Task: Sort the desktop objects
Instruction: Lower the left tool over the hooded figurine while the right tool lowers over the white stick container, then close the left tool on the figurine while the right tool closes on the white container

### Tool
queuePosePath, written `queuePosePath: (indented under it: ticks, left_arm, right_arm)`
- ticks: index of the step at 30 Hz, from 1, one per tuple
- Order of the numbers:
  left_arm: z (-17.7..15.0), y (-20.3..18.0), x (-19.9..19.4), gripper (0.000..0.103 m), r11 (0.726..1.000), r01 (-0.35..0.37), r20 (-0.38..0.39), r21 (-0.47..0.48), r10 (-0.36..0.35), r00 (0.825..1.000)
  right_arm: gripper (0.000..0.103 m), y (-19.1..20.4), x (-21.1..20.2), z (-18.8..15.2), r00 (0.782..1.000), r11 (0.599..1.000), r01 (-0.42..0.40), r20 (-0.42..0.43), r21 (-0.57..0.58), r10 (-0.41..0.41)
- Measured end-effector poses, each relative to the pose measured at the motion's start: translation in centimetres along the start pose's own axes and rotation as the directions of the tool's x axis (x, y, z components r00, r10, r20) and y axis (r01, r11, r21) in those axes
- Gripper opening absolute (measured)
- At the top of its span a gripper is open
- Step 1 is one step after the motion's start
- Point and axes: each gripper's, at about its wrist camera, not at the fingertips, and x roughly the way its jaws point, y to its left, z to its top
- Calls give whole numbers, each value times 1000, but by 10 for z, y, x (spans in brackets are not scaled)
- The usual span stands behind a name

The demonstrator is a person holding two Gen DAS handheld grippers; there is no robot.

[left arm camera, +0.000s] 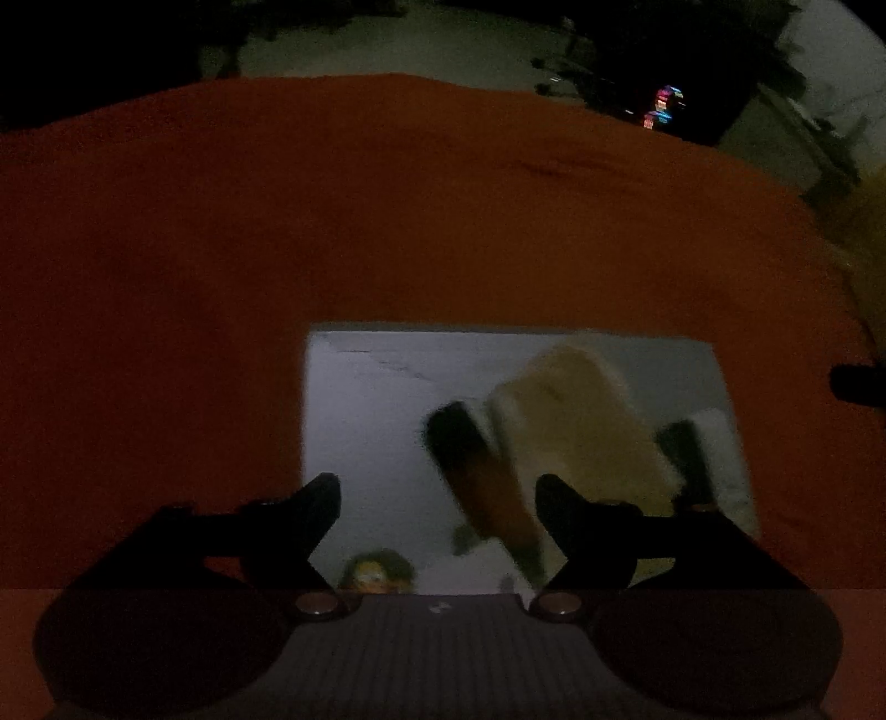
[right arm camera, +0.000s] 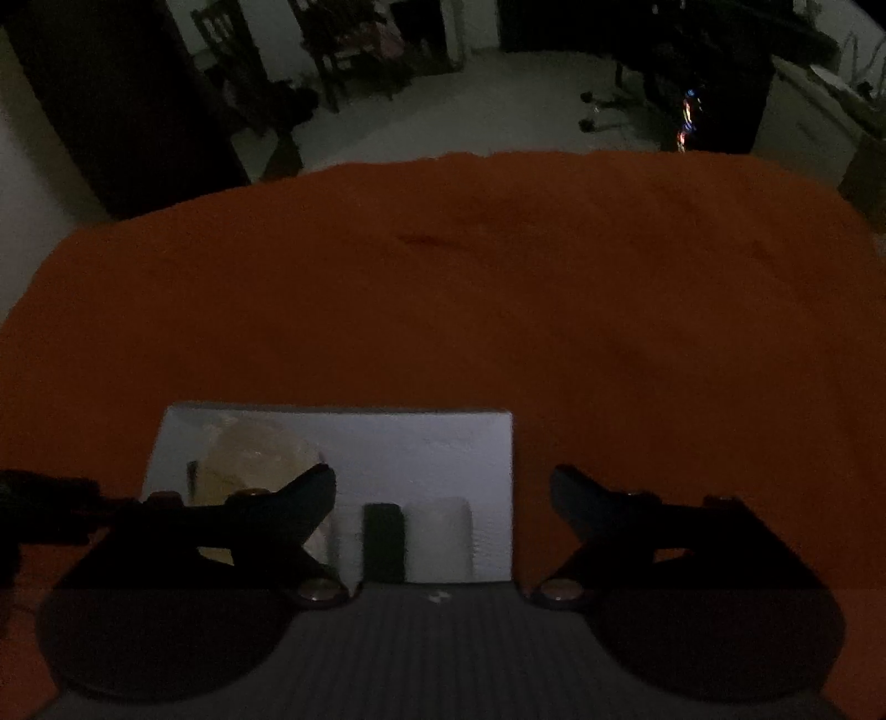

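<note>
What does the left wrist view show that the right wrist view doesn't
Only the left wrist view shows a dark-handled brush-like object, blurred, and a small round yellowish item at the near edge of the white box. Only the right wrist view shows a dark rectangular item beside a pale block, plus chairs beyond the table. Both share the orange cloth, the white box, a pale yellow object in it, and open tongs.
</note>
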Motion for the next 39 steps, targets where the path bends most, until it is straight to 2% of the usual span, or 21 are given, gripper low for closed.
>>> queuePosePath:
  ticks: [5, 10, 15, 17, 18, 25, 29, 34, 39]
  left_arm:
    - [-6, 21, 10, 86, 996, 18, -86, -85, -25, 996]
    - [-16, 25, 7, 88, 1000, 11, -136, -20, -14, 991]
    - [-26, 26, 11, 66, 999, -9, -194, -37, 1, 981]
    - [-31, 27, 17, 48, 998, -37, -222, -48, 26, 975]
    - [-34, 29, 21, 43, 997, -52, -231, -52, 38, 972]
    - [-48, 31, 36, 41, 996, -74, -227, -56, 60, 972]
    - [-45, 29, 37, 37, 996, -90, -213, -24, 83, 974]
    - [-41, 30, 37, 37, 996, -90, -221, -29, 82, 972]
    - [-36, 18, 43, 37, 994, -105, -202, -24, 98, 975]
  right_arm:
    - [77, -6, 26, -11, 995, 999, -34, -90, 39, 37]
    - [75, -3, 41, -26, 985, 999, -40, -168, 31, 45]
    - [75, -3, 50, -37, 981, 1000, -15, -193, 27, 20]
    - [75, -4, 53, -41, 980, 999, -6, -201, 34, 13]
    - [75, -5, 53, -42, 979, 999, -4, -204, 37, 12]
    - [79, -5, 57, -49, 975, 999, 0, -221, 50, 11]
    - [79, -1, 62, -52, 975, 999, -4, -224, 32, 11]
    - [79, 7, 67, -49, 970, 999, -1, -241, -49, -11]
    - [76, 20, 72, -52, 966, 982, 36, -245, -187, -82]
